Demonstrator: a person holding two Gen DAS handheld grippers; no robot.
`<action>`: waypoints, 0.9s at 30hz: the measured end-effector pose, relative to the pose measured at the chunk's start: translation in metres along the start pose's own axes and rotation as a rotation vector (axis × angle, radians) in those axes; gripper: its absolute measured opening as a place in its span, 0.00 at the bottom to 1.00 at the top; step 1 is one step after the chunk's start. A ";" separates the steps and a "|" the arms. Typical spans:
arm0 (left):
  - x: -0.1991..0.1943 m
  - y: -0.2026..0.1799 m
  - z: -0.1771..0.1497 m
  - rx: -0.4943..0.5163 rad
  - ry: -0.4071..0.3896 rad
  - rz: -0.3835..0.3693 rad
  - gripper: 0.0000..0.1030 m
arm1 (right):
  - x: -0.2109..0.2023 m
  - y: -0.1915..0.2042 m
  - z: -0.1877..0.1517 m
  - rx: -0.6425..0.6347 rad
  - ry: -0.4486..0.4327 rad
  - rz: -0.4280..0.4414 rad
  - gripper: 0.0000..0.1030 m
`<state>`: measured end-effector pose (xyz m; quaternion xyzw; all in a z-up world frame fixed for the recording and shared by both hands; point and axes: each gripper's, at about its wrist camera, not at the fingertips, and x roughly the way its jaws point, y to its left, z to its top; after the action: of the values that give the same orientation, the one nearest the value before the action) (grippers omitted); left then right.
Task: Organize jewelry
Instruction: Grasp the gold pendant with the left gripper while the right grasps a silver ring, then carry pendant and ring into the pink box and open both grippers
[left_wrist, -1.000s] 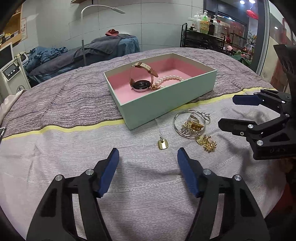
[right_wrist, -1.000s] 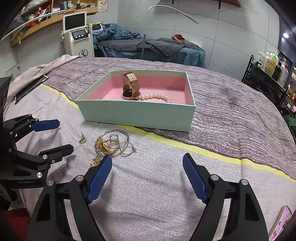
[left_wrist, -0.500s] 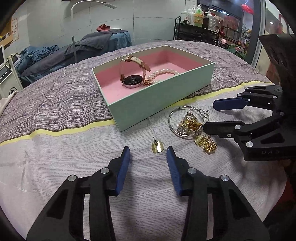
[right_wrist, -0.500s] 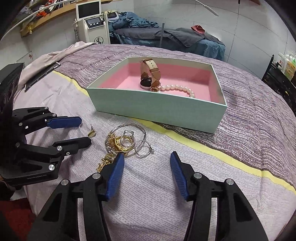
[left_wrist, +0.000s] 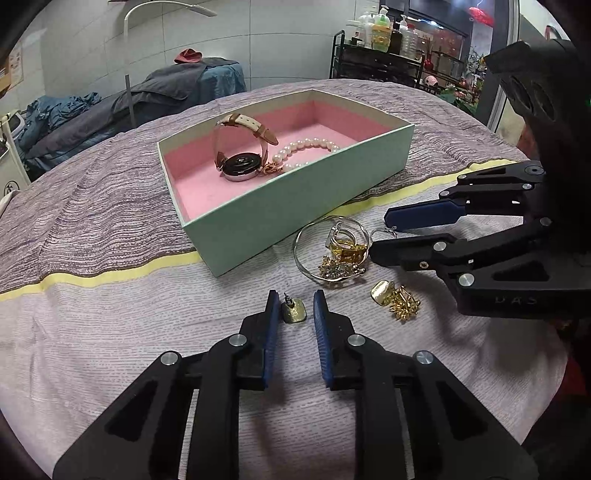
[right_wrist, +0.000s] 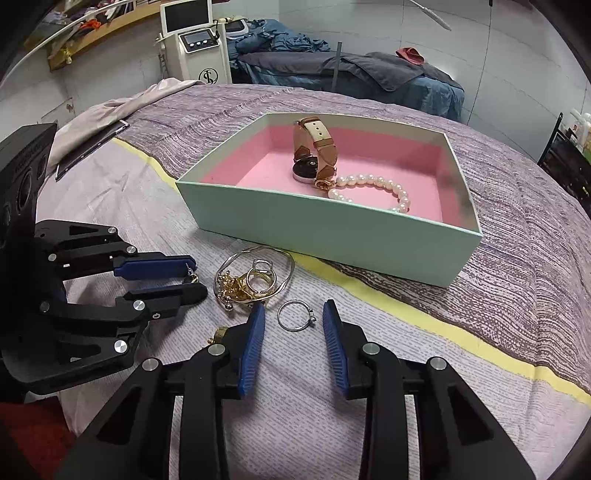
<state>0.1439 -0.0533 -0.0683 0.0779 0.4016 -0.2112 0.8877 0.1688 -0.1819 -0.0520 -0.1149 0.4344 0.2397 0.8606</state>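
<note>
The left gripper (left_wrist: 294, 304) sits low over the bedspread (left_wrist: 110, 332) with its 2 blue pads brought close either side of a small gold earring (left_wrist: 294, 313); a narrow gap shows on each side of the stud, so the pads bracket it without clamping it. The right gripper (right_wrist: 292, 314) likewise frames a thin silver ring (right_wrist: 295, 315) that lies flat on the cloth, its 2 pads parted wider than the ring and clear of it on both sides. Just beyond these lies the loose heap of jewelry: a second gold earring (left_wrist: 380, 292) touching a crumpled gold chain (left_wrist: 403, 304), then a silver bangle (left_wrist: 330, 247) encircling several gold rings (left_wrist: 347, 248) and a sparkly gold piece (left_wrist: 334, 266). In the left wrist view the right gripper's pads reach in from the right, beside the bangle. Past a yellow stripe (left_wrist: 110, 275) in the bedspread stands the mint-green box (left_wrist: 295, 206) with its pink lining, well apart from both grippers. Inside it a watch (left_wrist: 240, 168) with a tan strap stands on its face, and a pearl bracelet (left_wrist: 310, 146) lies touching the watch on its right. Far behind are a massage bed with dark blankets (left_wrist: 166, 92), a shelf of bottles (left_wrist: 384, 40), and a white machine with a screen (right_wrist: 195, 40).
</note>
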 end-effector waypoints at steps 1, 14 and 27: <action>0.000 -0.001 0.000 0.000 -0.002 0.000 0.18 | 0.000 -0.001 0.000 0.002 0.001 -0.001 0.24; -0.005 -0.004 -0.005 -0.011 -0.021 -0.002 0.13 | -0.004 0.004 -0.003 0.003 -0.012 -0.032 0.20; -0.038 0.001 -0.005 -0.049 -0.095 -0.011 0.13 | -0.035 0.001 -0.008 0.067 -0.108 0.004 0.20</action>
<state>0.1185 -0.0389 -0.0433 0.0439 0.3646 -0.2095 0.9062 0.1453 -0.1954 -0.0286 -0.0721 0.3953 0.2324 0.8857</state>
